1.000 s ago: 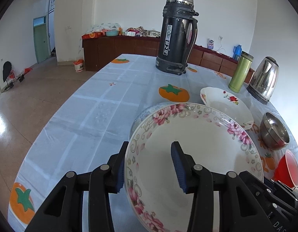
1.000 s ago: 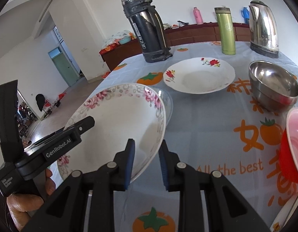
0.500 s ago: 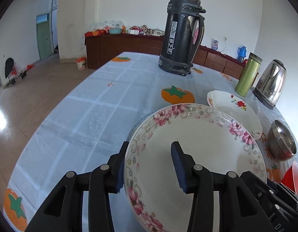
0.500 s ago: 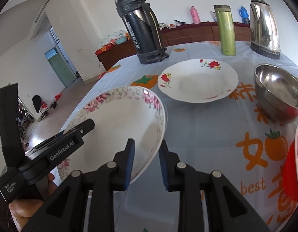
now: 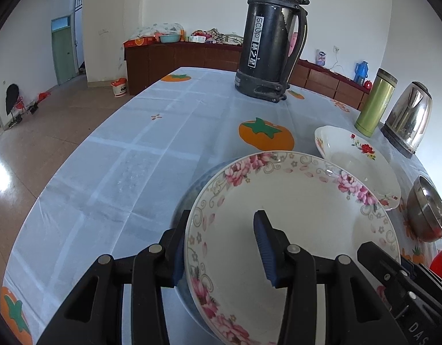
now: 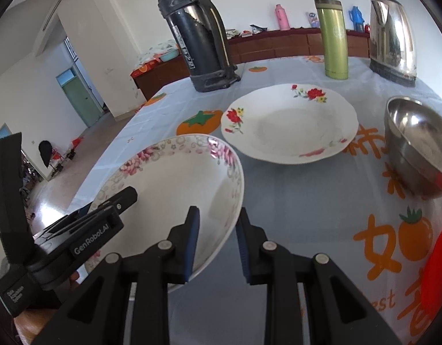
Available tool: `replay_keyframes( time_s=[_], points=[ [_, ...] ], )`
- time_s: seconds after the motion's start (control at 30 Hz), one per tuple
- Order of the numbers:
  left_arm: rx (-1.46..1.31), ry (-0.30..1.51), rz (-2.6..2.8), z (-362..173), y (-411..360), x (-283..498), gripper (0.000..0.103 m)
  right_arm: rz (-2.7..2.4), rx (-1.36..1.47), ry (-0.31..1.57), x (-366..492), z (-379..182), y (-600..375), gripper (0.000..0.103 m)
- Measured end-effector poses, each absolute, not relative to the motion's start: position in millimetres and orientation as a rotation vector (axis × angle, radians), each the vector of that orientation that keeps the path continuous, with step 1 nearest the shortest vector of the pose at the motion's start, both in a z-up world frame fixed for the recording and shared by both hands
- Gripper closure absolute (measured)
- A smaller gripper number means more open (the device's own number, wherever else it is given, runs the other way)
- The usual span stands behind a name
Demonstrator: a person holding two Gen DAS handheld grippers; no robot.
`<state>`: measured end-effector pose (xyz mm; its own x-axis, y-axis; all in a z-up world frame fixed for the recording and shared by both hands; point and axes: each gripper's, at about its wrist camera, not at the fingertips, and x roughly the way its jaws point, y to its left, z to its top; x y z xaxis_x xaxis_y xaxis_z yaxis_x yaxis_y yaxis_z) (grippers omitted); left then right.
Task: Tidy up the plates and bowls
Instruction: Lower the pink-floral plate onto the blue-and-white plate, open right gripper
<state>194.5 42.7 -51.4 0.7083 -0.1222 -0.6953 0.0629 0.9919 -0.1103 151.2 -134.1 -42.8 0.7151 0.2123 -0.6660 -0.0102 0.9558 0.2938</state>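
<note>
Left wrist view
Held plate: a round white porcelain plate with a pink-rose and grey-scroll rim [image 5: 307, 230] fills the lower centre, tilted, lifted off the pale blue tablecloth with orange persimmon prints [image 5: 134, 158].
Left gripper [image 5: 221, 247]: its blue-padded jaws straddle the plate's rim at 9 o'clock, one pad outside, one over the inner face; clamped on the rim.
Beneath: a bluish edge shows under the plate's left side; what it is cannot be told.
Second plate: a white scalloped plate with red flower sprigs [image 5: 355, 161] lies on the cloth at 1 o'clock of the held one.
Bowls: a shiny steel bowl [image 5: 427, 210] sits at 3 o'clock; a red bowl [image 5: 439, 264] is cut by the frame edge.
Background: a tall black thermos jug [image 5: 271, 37], a green tumbler [image 5: 376, 106] and a steel kettle [image 5: 409, 118] stand at the far side.

Right wrist view
Right gripper [image 6: 216, 247]: its jaws pinch the rose-rimmed plate's edge at the plate's 5 o'clock.
Plate: glossy, shallow-welled, just short of the scalloped plate at 1 o'clock.
Left gripper: its black body lies at 8 o'clock.
</note>
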Motion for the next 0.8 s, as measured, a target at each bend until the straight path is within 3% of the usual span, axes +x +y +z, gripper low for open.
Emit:
replay_keyframes(
  time_s=[0.3, 0.8],
  points=[
    [-0.061, 0.76, -0.097, -51.9, 40.7, 191.1, 0.057, 0.084, 0.175, 0.73, 151.9, -45.1, -123.4, 0.074],
    [-0.035, 0.742, -0.086, -50.3, 40.8, 187.5, 0.057, 0.118, 0.238, 0.736, 152.2, -45.3, -129.2, 0.071]
  ],
)
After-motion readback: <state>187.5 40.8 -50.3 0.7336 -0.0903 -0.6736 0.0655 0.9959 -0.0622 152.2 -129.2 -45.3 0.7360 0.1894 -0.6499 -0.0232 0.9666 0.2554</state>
